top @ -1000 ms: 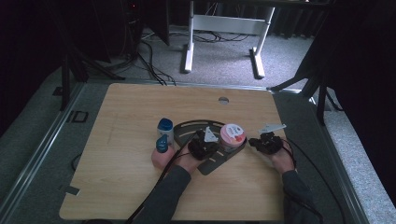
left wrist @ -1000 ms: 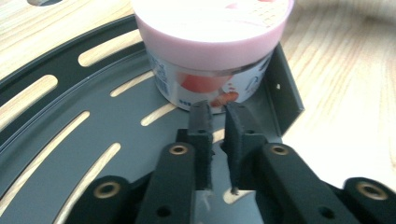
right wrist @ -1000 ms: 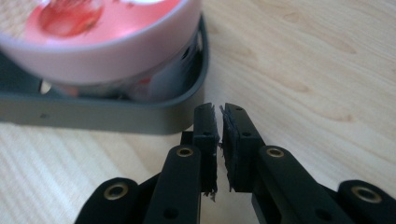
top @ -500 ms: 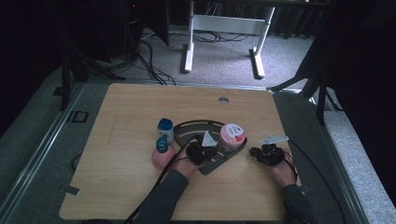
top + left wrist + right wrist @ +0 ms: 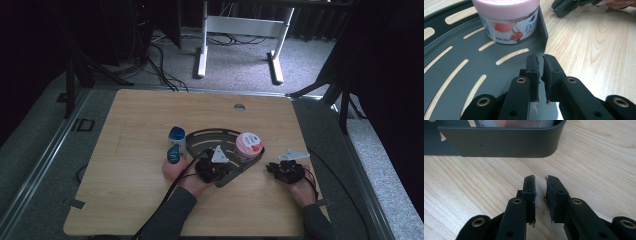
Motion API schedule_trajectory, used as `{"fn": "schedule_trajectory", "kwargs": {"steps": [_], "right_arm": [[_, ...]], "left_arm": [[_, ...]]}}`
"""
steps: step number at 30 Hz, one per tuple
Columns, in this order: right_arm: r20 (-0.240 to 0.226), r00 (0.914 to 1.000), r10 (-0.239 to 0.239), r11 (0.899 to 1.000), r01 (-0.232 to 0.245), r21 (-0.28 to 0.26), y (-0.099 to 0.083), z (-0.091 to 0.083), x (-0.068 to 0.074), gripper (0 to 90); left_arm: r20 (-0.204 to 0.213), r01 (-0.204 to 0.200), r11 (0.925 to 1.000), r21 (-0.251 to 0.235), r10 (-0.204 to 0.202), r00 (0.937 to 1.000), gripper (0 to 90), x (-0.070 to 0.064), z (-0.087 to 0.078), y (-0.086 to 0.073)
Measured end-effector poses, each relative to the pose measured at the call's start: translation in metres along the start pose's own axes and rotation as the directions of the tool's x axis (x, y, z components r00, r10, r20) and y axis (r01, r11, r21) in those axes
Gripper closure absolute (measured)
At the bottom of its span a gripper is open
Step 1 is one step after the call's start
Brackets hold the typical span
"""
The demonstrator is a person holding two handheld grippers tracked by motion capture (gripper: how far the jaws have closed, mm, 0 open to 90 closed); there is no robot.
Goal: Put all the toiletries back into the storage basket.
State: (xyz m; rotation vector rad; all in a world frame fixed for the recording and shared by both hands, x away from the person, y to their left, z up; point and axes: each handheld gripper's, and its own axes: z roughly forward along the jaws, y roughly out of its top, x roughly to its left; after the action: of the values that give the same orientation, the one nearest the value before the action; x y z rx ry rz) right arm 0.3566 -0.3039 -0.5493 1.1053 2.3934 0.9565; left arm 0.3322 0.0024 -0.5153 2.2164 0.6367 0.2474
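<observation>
Left gripper (image 5: 541, 65) clamped on rim of slotted dark tray (image 5: 461, 75), pink cream jar (image 5: 507, 21) in tray corner. Right gripper (image 5: 540, 186) slightly apart, empty, on table (image 5: 586, 157) beside tray. Likely next: drag tray, keep jar upright.

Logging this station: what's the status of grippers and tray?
Left gripper shut on tray edge. Right gripper slightly open, empty, on bare table short of tray wall. Pink jar sits in tray. Nothing in the way.

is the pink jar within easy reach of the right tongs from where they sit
Probably not directly: the rack's wall stands between the right tongs and the jar, so they would likely need to come over it.
</observation>
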Motion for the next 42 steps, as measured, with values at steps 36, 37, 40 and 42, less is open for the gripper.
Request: {"fn": "schedule_trajectory", "kwargs": {"steps": [36, 37, 40, 42], "right_arm": [[-0.014, 0.9995, 0.03, 0.998, -0.031, -0.053, -0.008, 0.0, 0.002, 69.9], [-0.013, 0.9995, 0.029, 0.998, -0.03, -0.054, -0.008, 0.0, 0.002, 69.9], [-0.014, 0.9994, 0.03, 0.998, -0.031, -0.054, -0.008, 0.0, 0.002, 69.9], [-0.013, 0.9995, 0.029, 0.998, -0.03, -0.055, -0.008, 0.0, 0.002, 69.9]], "left_arm": [[0.017, -0.016, 0.9999, 0.001, 0.016, 0.9997, 74.5, 0.009, -0.077, -0.022], [0.014, -0.017, 0.9999, 0.001, 0.017, 0.9998, 75.1, 0.01, -0.08, -0.021], [0.006, -0.02, 0.9998, -0.001, 0.02, 0.9998, 78.1, 0.013, -0.087, -0.02], [-0.002, -0.02, 0.9998, -0.001, 0.02, 0.9998, 80.0, 0.015, -0.092, -0.019]]}}
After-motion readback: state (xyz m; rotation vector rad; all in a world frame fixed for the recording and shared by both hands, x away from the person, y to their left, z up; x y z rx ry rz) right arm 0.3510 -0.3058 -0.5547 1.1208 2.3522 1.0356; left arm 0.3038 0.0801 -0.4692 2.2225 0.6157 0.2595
